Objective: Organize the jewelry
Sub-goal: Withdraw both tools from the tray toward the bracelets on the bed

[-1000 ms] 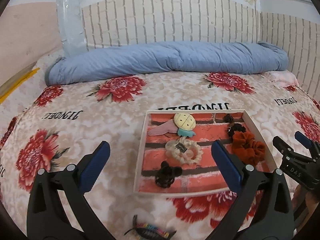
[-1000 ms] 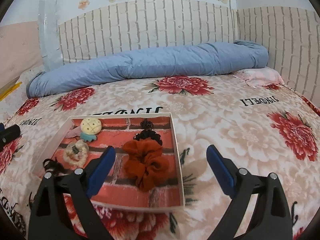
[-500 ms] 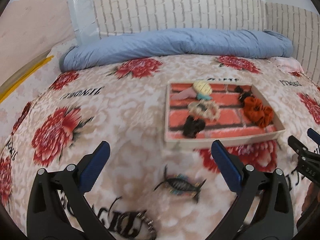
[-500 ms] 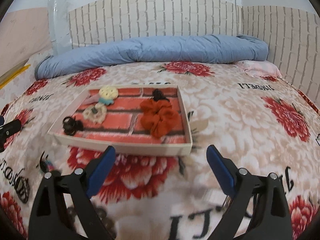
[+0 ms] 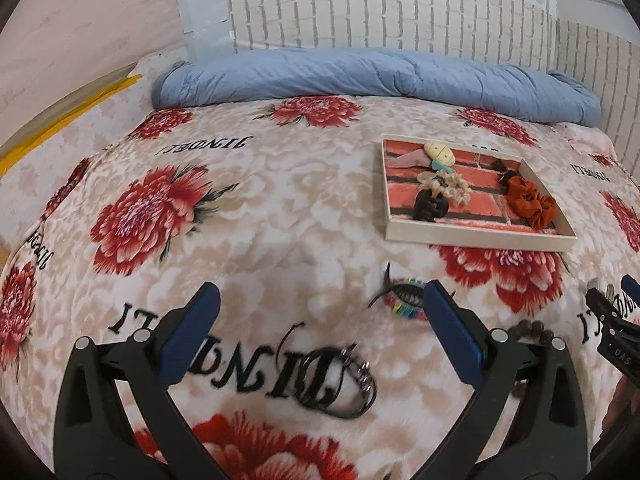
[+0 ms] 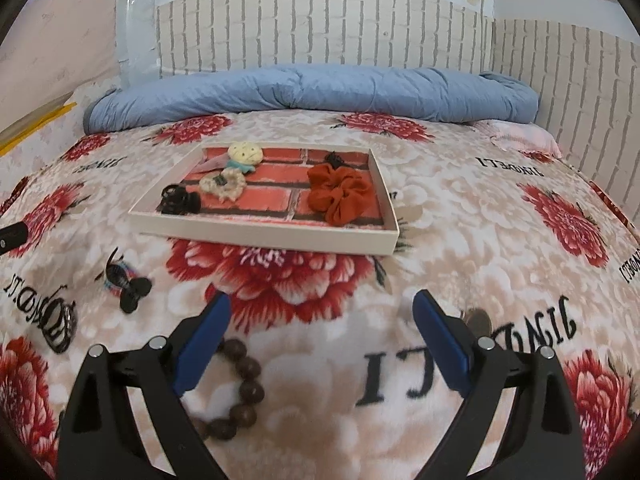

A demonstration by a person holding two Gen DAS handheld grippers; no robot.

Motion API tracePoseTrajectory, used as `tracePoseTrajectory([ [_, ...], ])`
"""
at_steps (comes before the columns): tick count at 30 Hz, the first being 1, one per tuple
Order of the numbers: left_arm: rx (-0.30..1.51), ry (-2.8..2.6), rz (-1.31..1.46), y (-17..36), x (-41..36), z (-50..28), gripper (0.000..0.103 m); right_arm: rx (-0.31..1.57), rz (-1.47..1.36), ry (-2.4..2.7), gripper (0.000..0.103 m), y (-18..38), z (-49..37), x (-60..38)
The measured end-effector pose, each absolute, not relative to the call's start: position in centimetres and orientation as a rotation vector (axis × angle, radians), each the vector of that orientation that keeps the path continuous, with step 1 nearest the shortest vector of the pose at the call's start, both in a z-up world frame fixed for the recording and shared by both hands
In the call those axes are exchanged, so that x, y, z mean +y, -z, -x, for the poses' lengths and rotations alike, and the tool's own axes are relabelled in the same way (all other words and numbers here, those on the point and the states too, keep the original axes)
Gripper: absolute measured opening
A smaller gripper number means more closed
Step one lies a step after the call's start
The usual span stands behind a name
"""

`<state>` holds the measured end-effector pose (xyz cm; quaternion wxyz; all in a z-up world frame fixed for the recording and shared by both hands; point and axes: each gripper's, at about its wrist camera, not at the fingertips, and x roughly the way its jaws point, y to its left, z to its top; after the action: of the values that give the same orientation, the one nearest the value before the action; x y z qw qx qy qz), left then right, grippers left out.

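A shallow white tray (image 5: 476, 237) (image 6: 264, 236) with a brick-print floor lies on the floral bedspread. It holds an orange scrunchie (image 6: 340, 194), a cream scrunchie (image 6: 222, 182), a black claw clip (image 6: 180, 200) and a cream flower clip (image 6: 245, 152). Loose on the blanket, nearer to me, lie a rainbow-edged black hair clip (image 5: 404, 300) (image 6: 124, 280), a black bracelet (image 5: 340, 384) (image 6: 60, 324) and a brown bead bracelet (image 6: 240, 384). My left gripper (image 5: 320, 304) hovers open over the black bracelet. My right gripper (image 6: 322, 312) is open, the beads by its left finger.
A rolled blue duvet (image 5: 380, 76) lies along the headboard with a brick-pattern wall behind it. A small metallic piece (image 6: 478, 320) shows beside the right gripper's right finger. The right gripper's tip (image 5: 608, 312) appears at the edge of the left wrist view.
Both grippers have drawn back from the tray and sunk a little. The tray now looks farther away, and the loose clip, black bracelet and bead bracelet have come into view.
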<state>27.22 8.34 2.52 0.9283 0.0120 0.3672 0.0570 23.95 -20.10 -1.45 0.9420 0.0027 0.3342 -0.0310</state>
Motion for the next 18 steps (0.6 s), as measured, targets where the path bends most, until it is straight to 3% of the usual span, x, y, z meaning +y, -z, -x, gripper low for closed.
tracePoseTrajectory([
  [18,0.797,-0.141,-0.036,0.0,10.0,-23.6,0.098,0.728,0.0,0.075,0.09,3.7,-21.0,-20.2],
])
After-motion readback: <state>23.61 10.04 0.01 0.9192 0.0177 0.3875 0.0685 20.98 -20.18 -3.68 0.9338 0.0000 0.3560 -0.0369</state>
